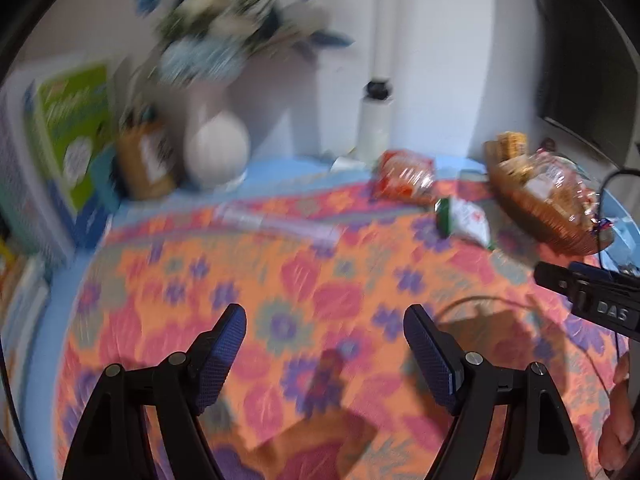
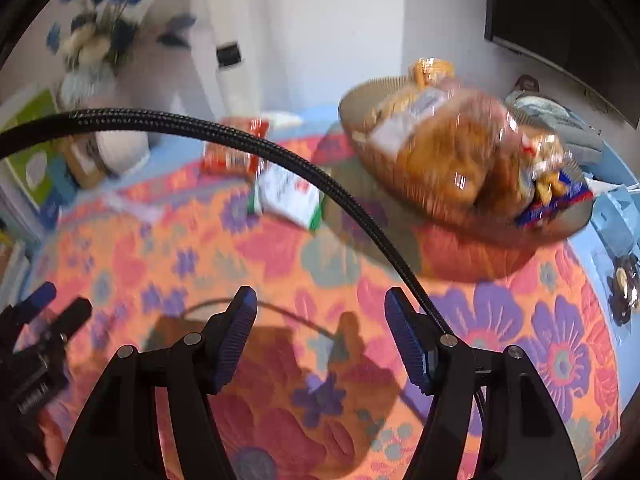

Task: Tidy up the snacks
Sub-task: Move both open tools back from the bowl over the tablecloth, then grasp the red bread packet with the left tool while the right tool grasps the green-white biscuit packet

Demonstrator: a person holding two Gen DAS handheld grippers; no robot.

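The white and green packet (image 2: 289, 196) lies flat on the flowered cloth (image 2: 304, 280), just beside the basket (image 2: 452, 216), its long axis slanting toward the basket's near edge. It lies ahead and slightly left of the right gripper (image 2: 320, 334), which looks nearer than the left gripper (image 1: 325, 354); both stand open and empty.

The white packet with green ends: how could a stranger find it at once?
On the floral tablecloth, look left of the wicker basket. The white packet with green ends lies flat there; its neighbour, the orange-red packet, lies farther back.
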